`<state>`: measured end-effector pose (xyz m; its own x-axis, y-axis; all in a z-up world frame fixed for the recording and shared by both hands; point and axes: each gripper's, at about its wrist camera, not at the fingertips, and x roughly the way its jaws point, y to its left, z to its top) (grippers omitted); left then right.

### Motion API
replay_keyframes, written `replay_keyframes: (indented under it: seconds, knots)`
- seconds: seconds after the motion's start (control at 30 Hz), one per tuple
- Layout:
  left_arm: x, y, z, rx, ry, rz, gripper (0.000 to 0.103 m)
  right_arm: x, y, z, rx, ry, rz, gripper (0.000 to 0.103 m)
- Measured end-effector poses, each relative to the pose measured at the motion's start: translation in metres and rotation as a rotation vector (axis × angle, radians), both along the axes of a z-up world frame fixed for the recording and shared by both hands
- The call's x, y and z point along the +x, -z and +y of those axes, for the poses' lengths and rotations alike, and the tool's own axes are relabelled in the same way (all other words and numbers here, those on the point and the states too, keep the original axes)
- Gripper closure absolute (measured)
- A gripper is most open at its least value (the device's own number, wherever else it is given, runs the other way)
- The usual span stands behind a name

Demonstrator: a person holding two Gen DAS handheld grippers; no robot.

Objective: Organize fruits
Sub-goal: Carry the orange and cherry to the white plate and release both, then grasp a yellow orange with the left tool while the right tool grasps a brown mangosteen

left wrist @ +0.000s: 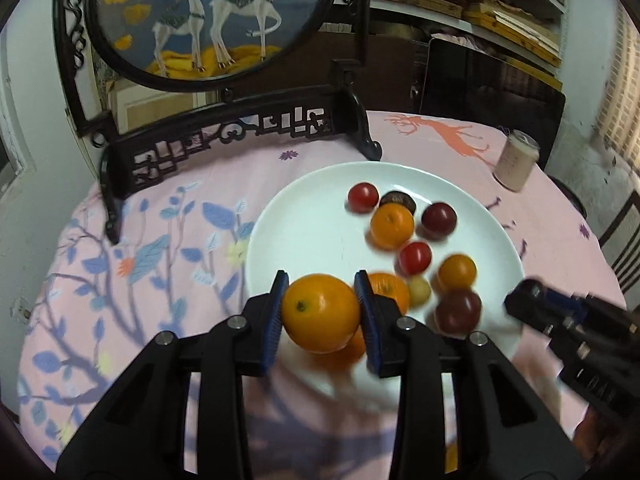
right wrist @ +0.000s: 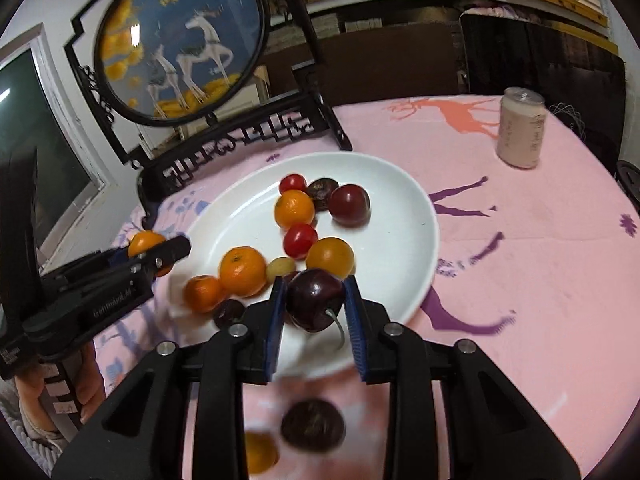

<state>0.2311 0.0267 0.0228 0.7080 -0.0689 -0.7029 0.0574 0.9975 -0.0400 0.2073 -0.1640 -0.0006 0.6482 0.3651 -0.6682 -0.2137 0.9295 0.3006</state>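
Both tongs loaded — left gripper [left wrist: 322, 312] clamps an orange [left wrist: 320, 312], right gripper [right wrist: 316, 304] a cherry [right wrist: 316, 298]; next I release each onto the plate [right wrist: 400, 184].

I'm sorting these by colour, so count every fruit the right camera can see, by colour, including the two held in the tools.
Orange fruit: 6
Dark fruit: 5
Red fruit: 2
Pale yellow fruit: 1
Total: 14
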Motion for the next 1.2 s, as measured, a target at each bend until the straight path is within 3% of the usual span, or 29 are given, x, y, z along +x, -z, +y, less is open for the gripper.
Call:
replay_keyframes:
  seconds: [0.03, 0.3, 0.4, 0.53, 0.63, 0.73, 0.93, 1.07, 1.2]
  knots:
    - [0.003, 0.004, 0.003, -0.023, -0.012, -0.007, 0.045, 0.0, 0.003, -0.003, -0.001, 0.009, -0.019, 0.046]
    - [-0.005, 0.008, 0.016, -0.04, -0.022, -0.001, 0.043, -0.015, -0.001, -0.015, 0.011, 0.021, -0.05, 0.046]
    - [-0.018, 0.009, 0.013, -0.001, -0.028, -0.021, 0.039, -0.026, 0.0, -0.012, -0.027, 0.024, -0.069, 0.046]
    - [-0.041, 0.01, 0.012, 0.021, -0.021, -0.027, 0.038, -0.037, 0.003, -0.017, -0.008, 0.033, -0.058, 0.046]
    - [-0.058, 0.011, 0.012, 0.032, -0.024, -0.045, 0.025, -0.047, 0.004, -0.019, -0.014, 0.041, -0.061, 0.046]
    - [-0.075, 0.016, 0.008, 0.06, -0.021, -0.047, 0.024, -0.058, 0.007, -0.023, -0.016, 0.048, -0.052, 0.046]
    - [-0.105, 0.028, -0.01, 0.098, 0.038, -0.034, 0.024, -0.082, 0.007, -0.042, 0.006, 0.104, -0.055, 0.043]
    - [-0.129, 0.029, -0.029, 0.101, 0.127, -0.06, 0.02, -0.093, 0.004, -0.058, 0.046, 0.16, -0.063, 0.03]
    - [-0.142, 0.032, -0.048, 0.127, 0.215, -0.077, 0.018, -0.098, 0.001, -0.065, 0.068, 0.181, -0.076, 0.028]
